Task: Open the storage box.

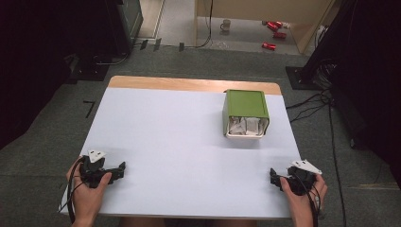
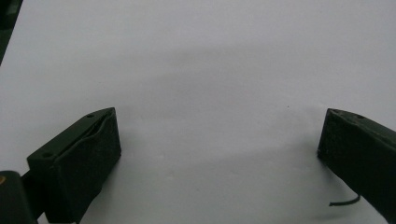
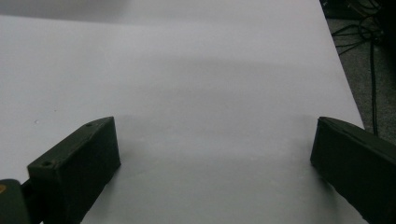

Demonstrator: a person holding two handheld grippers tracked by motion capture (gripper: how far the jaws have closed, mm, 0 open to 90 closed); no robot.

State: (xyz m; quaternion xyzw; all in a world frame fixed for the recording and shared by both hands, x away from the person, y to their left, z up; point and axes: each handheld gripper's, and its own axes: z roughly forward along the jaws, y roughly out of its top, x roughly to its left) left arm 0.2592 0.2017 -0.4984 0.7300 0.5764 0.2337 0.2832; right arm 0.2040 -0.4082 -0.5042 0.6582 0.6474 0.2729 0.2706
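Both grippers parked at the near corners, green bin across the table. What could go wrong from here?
1. The green bin lies tipped on its side, its mouth toward the person with crumpled paper showing; a nudge or lift by the far end could spill it.
2. It sits nearer the right gripper than the left gripper; a left reach must cross the table.
3. Both stand open and empty, and the bin looks broad for those jaws, so a grip might slip.

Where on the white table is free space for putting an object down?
The widest bare patch of the white table lies between the left tool, the right tool and the green square bin of crumpled paper. The whole left half is free. Only the far right corner, at the bin, is crowded.
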